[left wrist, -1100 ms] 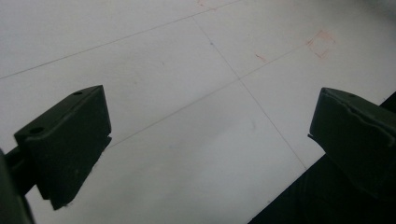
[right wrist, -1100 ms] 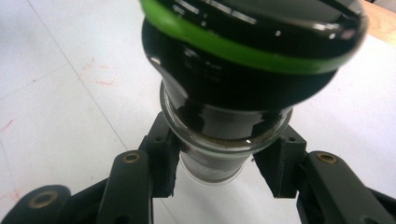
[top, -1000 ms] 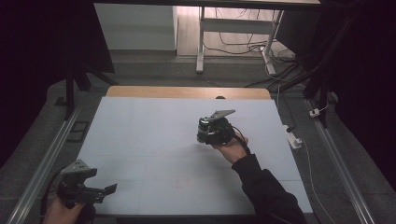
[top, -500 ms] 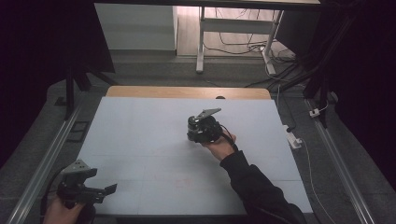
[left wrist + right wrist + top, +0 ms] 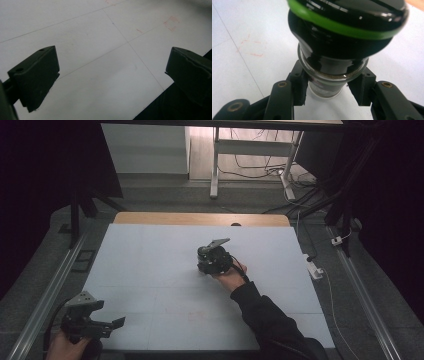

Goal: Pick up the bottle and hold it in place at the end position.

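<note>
My right gripper [image 5: 209,262] hovers over the middle of the white table top [image 5: 145,265], held by a hand in a dark sleeve. In the right gripper view the right gripper [image 5: 329,88] is shut on the clear glass neck of a glossy black bottle [image 5: 342,37] with a green ring around its wide part. The pads [image 5: 299,87] press the neck from both sides. My left gripper [image 5: 111,325] rests at the table's near left corner. In the left gripper view the left gripper [image 5: 112,67] is open, with bare table between its jaws.
Faint red pen marks [image 5: 172,23] sit on the white sheet, and more red marks [image 5: 252,47] lie left of the bottle. A wooden strip [image 5: 200,218] edges the far side. Metal rails [image 5: 45,300] run along both sides. A white plug block [image 5: 315,270] lies off the right edge.
The right gripper has carried the bottle to the left and a little lower over the table. The left gripper has stayed where it was.
</note>
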The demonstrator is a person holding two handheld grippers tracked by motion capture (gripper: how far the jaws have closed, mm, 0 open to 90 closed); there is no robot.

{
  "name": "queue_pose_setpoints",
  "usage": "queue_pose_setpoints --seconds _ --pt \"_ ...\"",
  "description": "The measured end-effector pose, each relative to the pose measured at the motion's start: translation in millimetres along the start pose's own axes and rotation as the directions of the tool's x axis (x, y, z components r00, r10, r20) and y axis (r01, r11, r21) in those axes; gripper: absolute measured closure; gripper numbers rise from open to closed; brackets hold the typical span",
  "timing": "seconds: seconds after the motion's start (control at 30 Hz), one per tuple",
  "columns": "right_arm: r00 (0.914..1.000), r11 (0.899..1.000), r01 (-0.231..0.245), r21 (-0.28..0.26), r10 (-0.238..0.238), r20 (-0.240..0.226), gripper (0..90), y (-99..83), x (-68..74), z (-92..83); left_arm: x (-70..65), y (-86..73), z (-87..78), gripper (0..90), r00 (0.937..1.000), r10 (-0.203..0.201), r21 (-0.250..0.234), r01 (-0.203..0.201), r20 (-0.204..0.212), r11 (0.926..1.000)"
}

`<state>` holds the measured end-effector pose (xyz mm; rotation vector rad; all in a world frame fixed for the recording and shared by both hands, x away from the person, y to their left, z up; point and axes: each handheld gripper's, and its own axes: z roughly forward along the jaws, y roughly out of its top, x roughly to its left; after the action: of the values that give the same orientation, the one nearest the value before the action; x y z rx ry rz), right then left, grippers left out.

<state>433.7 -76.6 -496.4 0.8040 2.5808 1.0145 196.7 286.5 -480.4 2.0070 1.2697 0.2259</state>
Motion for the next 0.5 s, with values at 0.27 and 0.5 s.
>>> queue_pose_setpoints --seconds 0.27,0.5 --pt "1.0 1.0 0.005 0.012 -0.005 0.003 52.8 -4.0 -0.4 4.0 -0.2 0.1 0.3 0.0 1.0 0.002 0.002 -0.002 0.0 1.0" --pt "0.9999 1.0 0.01 0.003 -0.01 0.005 52.8 -6.2 0.1 3.8 -0.8 0.5 0.5 0.0 1.0 0.004 0.006 -0.004 -0.001 1.0"
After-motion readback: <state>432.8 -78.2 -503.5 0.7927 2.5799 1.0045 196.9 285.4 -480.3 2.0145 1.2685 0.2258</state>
